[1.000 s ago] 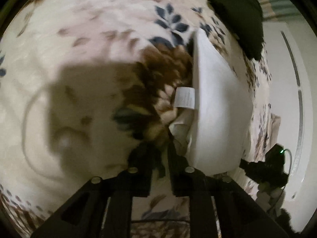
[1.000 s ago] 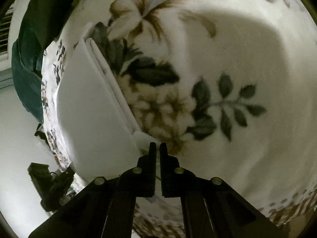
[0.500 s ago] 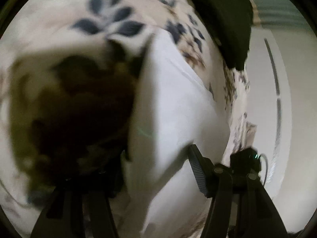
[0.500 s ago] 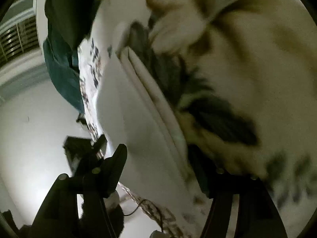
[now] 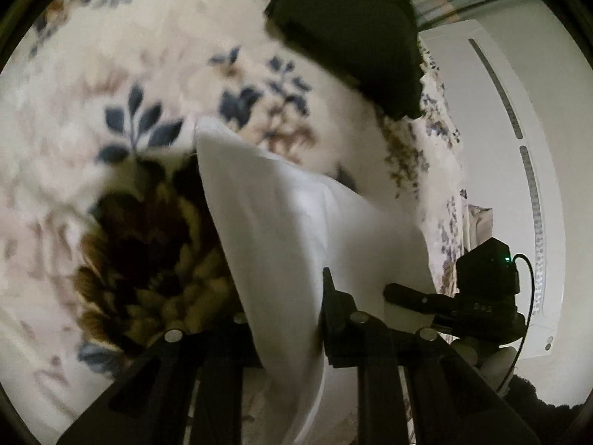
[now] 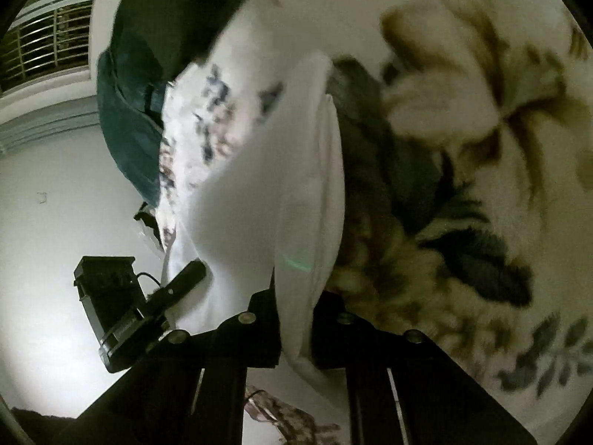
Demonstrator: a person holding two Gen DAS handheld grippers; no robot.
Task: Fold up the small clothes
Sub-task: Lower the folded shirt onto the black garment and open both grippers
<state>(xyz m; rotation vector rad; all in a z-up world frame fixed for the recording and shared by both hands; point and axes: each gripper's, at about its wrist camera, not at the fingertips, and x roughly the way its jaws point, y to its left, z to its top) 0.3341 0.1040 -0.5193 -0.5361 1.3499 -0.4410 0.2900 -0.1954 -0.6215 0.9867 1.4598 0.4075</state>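
Both tongs have hold of the same folded white cloth (image 5: 281, 230), which is lifted up off the floral blanket (image 5: 111, 74) and runs forward from between each pair of fingers. The left gripper (image 5: 285, 319) has its near edge pinched, with the fabric hanging down between the jaws, and the right gripper (image 6: 296, 304) is clamped on the opposite edge, so the cloth (image 6: 259, 193) spans between the two. A dark pillow (image 5: 352, 33) sits further back on the blanket, well apart from the cloth.
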